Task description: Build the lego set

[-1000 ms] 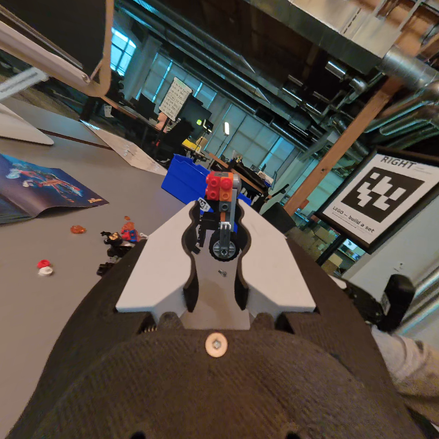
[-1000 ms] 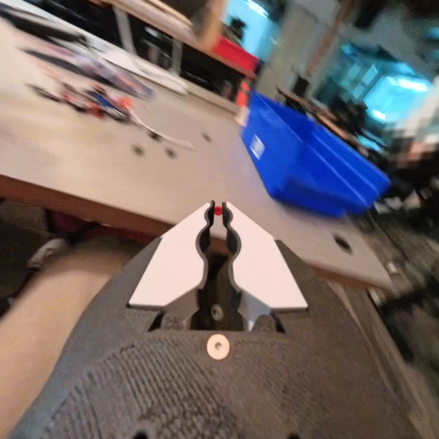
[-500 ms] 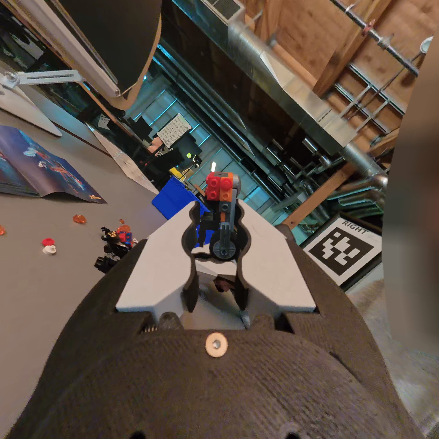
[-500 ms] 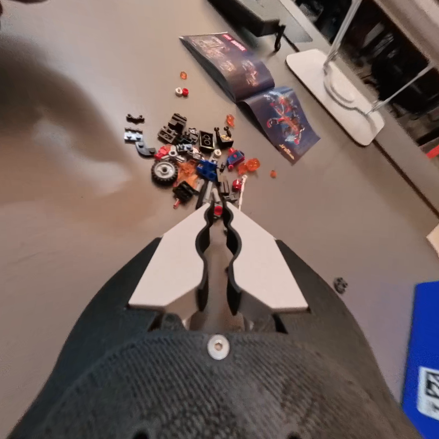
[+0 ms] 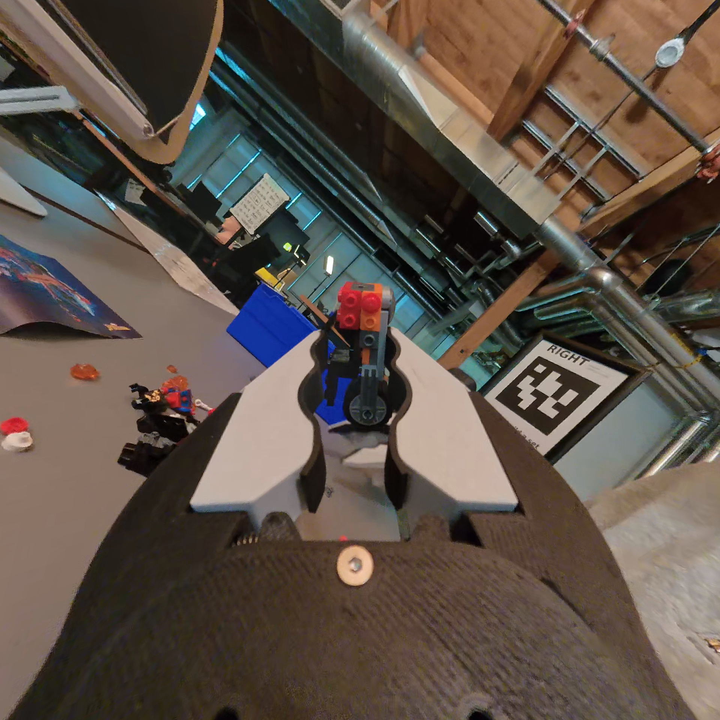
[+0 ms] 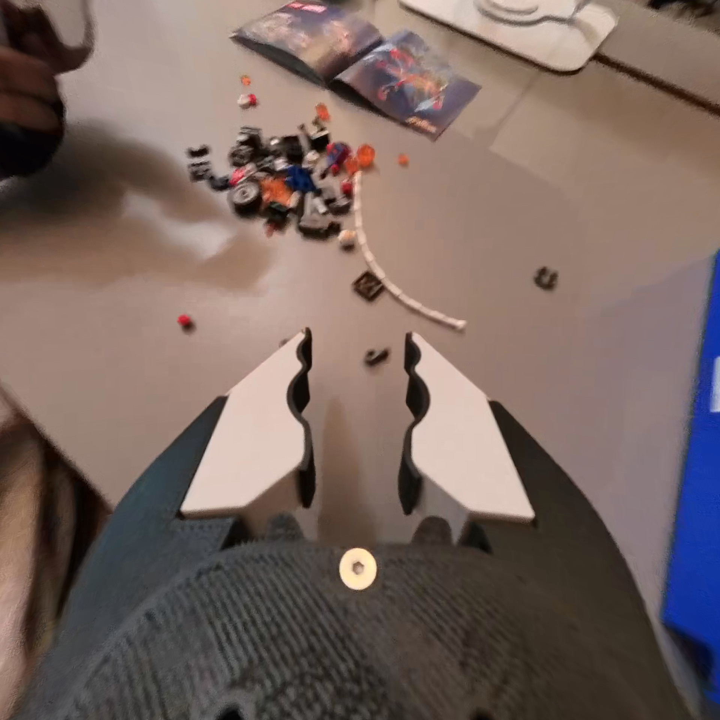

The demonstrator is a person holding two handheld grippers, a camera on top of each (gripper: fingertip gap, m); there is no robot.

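- Left gripper (image 5: 355, 352): clamped on a small brick-built model (image 5: 362, 350), held upright and raised off the grey desk (image 5: 97, 487); red and orange studded bricks at its top, a grey fork and a black wheel at its bottom, between the fingers.
- Behind the model: a blue bin (image 5: 272, 331) on the desk.
- Left of the model, on the desk: a cluster of black, red and blue pieces (image 5: 163, 420), an orange translucent piece, a red and a white round piece, and farther off an open instruction booklet (image 5: 46, 296).
- Right of the model: a framed black-and-white marker board (image 5: 545, 393).
- Right gripper (image 6: 357, 339): jaws spread wide, holding nothing, hovering above the desk (image 6: 117, 350).
- Nearest to the right gripper: a small dark piece (image 6: 376, 356) lying on the desk between the fingertips.
- Beyond that piece: a curved white chain of links (image 6: 383, 272) with a black tile (image 6: 368, 285) beside it, then the loose pile of bricks (image 6: 284, 179) with a wheel.
- Left of the chain: a lone red stud (image 6: 184, 321).
- Right of the chain: the blue bin (image 6: 697, 487), at the frame edge.
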